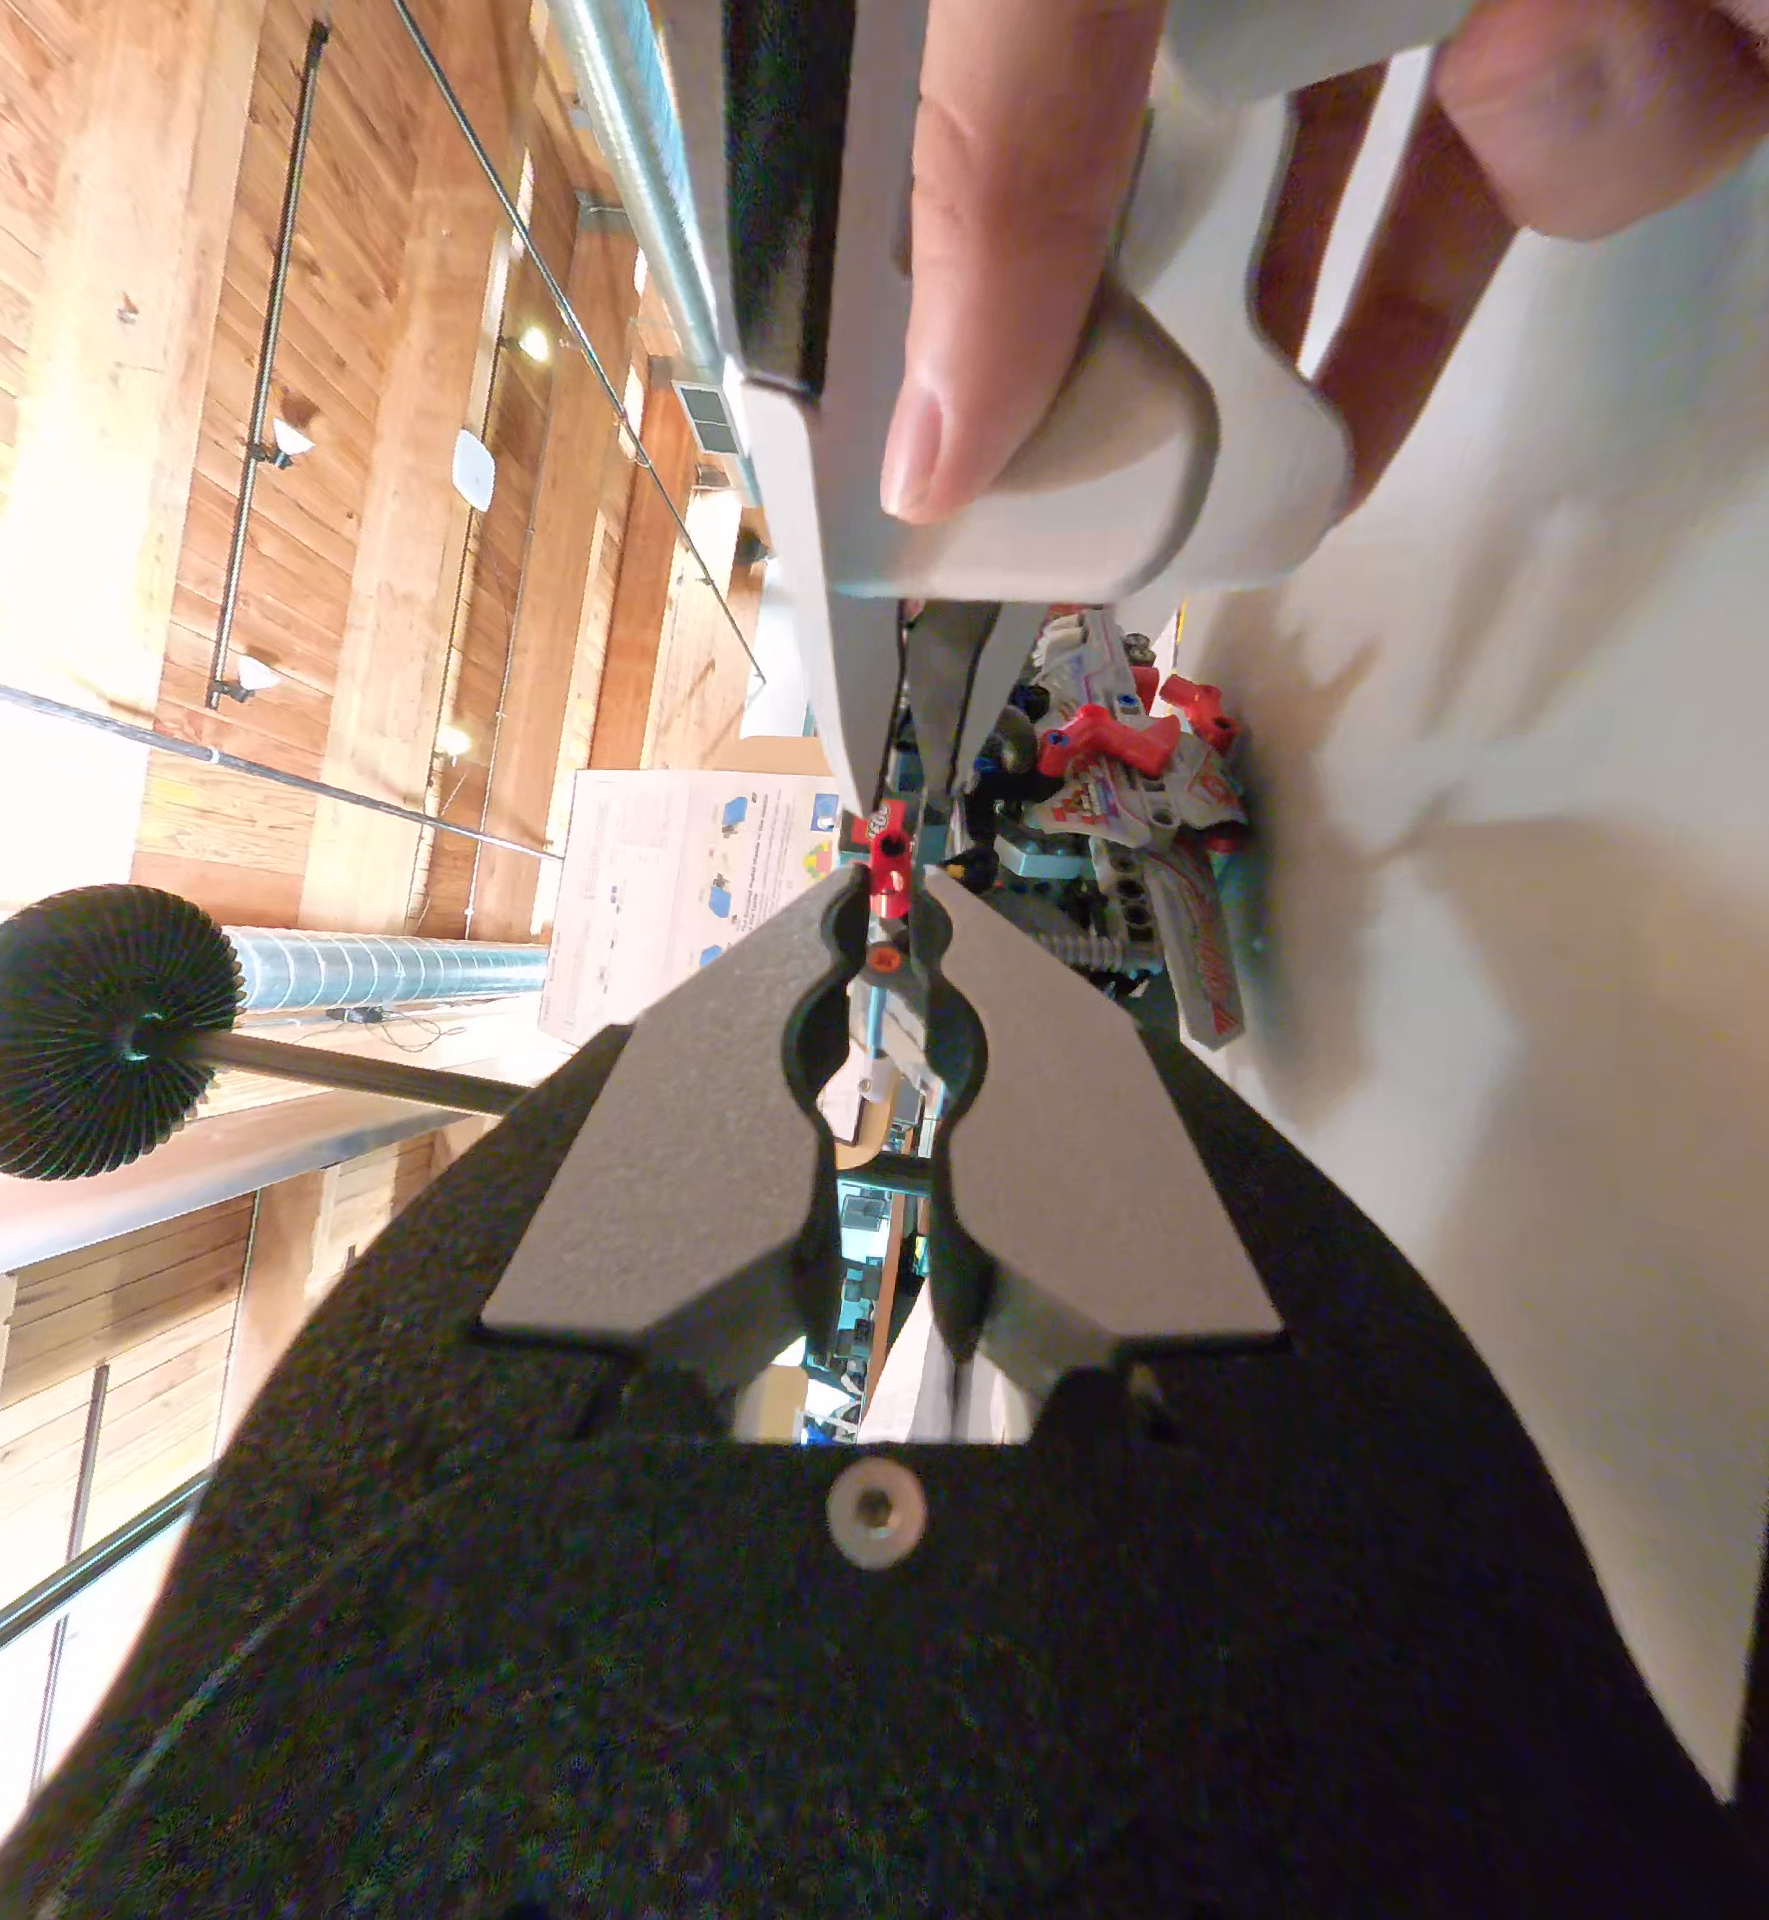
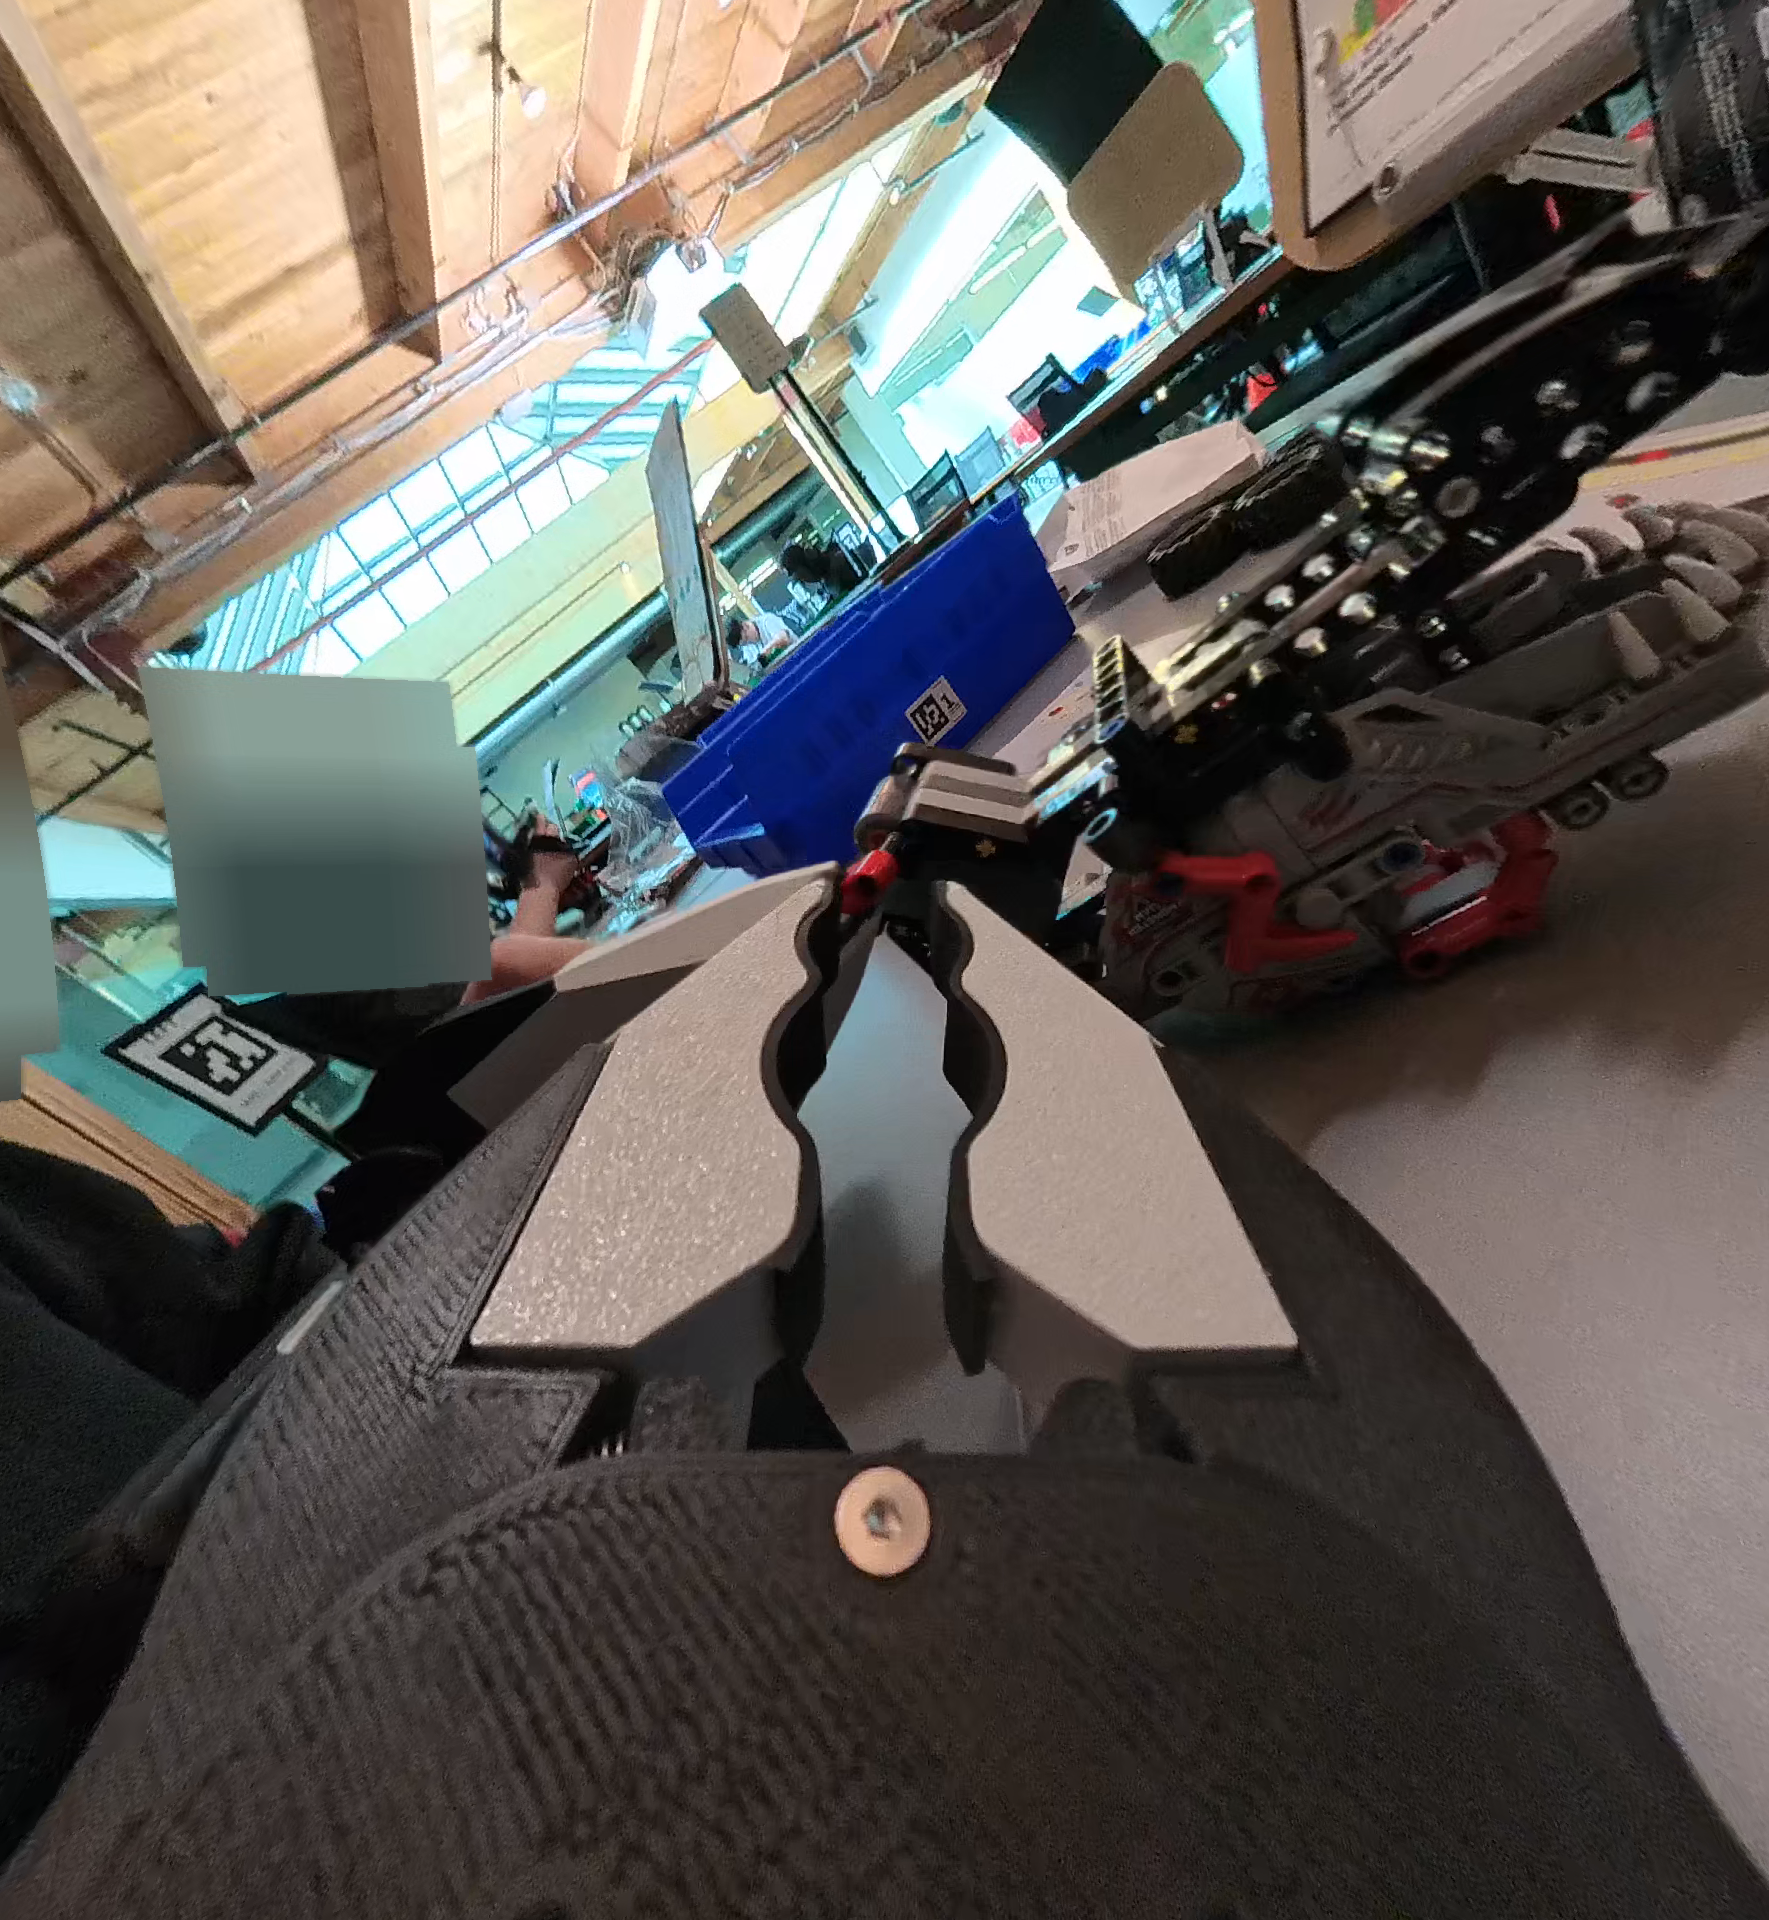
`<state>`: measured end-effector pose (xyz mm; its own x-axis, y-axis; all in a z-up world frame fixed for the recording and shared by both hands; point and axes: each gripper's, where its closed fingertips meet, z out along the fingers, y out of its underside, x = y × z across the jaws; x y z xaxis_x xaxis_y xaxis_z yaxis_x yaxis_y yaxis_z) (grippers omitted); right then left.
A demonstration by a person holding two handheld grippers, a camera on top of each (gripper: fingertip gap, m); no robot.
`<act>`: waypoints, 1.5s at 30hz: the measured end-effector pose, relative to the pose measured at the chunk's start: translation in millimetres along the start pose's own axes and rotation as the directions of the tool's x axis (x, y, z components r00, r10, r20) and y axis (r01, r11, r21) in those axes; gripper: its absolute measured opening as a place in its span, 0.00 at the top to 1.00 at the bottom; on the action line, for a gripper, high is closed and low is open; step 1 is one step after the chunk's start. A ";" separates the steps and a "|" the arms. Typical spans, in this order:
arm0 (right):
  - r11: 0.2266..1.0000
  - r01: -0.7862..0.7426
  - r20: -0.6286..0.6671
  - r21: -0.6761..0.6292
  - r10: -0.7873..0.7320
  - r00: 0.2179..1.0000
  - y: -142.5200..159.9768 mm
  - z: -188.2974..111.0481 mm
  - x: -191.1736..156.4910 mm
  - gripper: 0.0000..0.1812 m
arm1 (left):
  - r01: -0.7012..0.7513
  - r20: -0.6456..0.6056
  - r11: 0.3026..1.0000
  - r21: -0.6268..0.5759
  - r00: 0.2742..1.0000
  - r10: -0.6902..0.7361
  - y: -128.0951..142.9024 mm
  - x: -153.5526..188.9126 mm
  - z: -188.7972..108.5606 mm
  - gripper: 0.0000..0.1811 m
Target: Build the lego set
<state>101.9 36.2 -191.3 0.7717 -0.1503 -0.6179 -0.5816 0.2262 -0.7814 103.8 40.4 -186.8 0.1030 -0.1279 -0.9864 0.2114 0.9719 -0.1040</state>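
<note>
The grey, red and black lego model (image 1: 1140,821) lies on the white table (image 1: 1534,987). My left gripper (image 1: 890,909) is shut on a small red connector (image 1: 889,875) at the model's near end. My right gripper (image 1: 895,800), held by a hand (image 1: 1005,260), comes in from above with its tips right at the connector. In the right wrist view the model (image 2: 1379,790) lies ahead to the right. My right gripper (image 2: 890,904) has its jaws narrowly apart around a dark part below the red connector (image 2: 865,883) and grey arm (image 2: 958,805). The left gripper's finger (image 2: 672,945) reaches in from the left.
A blue bin (image 2: 890,665) stands behind the model, with black tyres (image 2: 1244,520) and papers beside it. An instruction sheet on cardboard (image 1: 693,883) stands beyond. A person in dark clothing (image 2: 80,1299) sits at the left, near a black-and-white marker tag (image 2: 215,1055). Left and right tips are no more than a few centimetres apart.
</note>
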 end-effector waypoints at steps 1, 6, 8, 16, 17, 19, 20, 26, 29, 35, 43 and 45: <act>1.000 0.026 0.002 -0.017 -0.026 1.000 1.2 0.5 -1.8 0.91 | 0.002 0.000 1.000 0.000 1.000 -0.002 -0.2 -0.4 0.0 0.98; 0.985 0.158 -0.073 -0.067 -0.163 0.984 -0.7 -0.7 2.6 0.86 | -0.008 0.009 1.000 0.002 1.000 0.008 -0.8 -1.1 0.0 0.98; 0.990 0.127 -0.059 -0.063 -0.131 0.990 -1.5 -1.5 2.7 0.84 | -0.016 0.013 1.000 0.005 1.000 0.016 -1.0 -0.5 0.0 0.98; 0.994 -0.087 0.061 -0.072 0.092 0.994 7.1 2.5 -2.3 0.81 | -0.051 0.047 0.998 0.039 0.998 0.049 -1.8 -2.1 -0.9 0.98; 0.992 -0.097 0.071 -0.081 0.103 0.992 9.2 3.6 -3.3 0.81 | -0.057 0.053 0.997 0.043 0.997 0.054 -1.7 -2.1 -0.9 0.98; 0.988 -0.124 0.097 -0.089 0.132 0.986 10.7 5.9 -6.6 0.81 | -0.064 0.056 0.997 0.042 0.997 0.061 -0.6 -0.8 -0.4 0.98; 0.986 -0.144 0.117 -0.086 0.154 0.981 10.1 6.8 -9.1 0.81 | -0.065 0.061 0.997 0.046 0.996 0.063 -1.1 -1.4 -0.6 0.98; 0.972 -0.219 0.180 -0.086 0.231 0.956 9.6 10.4 -15.6 0.86 | -0.063 0.067 0.997 0.050 0.996 0.060 -1.8 -1.9 -1.2 0.98; 0.969 -0.233 0.175 -0.079 0.244 0.954 9.0 10.7 -13.7 0.88 | -0.067 0.072 0.997 0.049 0.995 0.063 -2.1 -2.3 -1.6 0.98; 0.968 -0.248 0.140 -0.019 0.249 0.959 2.5 8.4 -6.1 0.93 | -0.081 0.068 0.996 0.039 0.995 0.078 -3.0 -0.4 -1.4 0.98; 0.970 -0.243 0.094 0.003 0.241 0.966 3.1 10.4 -1.0 0.97 | -0.099 0.069 0.995 0.031 0.993 0.097 -4.2 1.4 -0.8 0.98; 0.966 -0.258 0.093 0.011 0.256 0.962 2.9 10.9 -0.4 0.97 | -0.098 0.064 0.995 0.032 0.993 0.096 -4.2 2.1 -0.8 0.98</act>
<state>102.8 47.3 -192.3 0.6179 0.0029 -0.7862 -0.7579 0.2683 -0.5946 102.4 36.3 -188.5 0.1849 -0.0462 -0.9817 0.2313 0.9729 -0.0022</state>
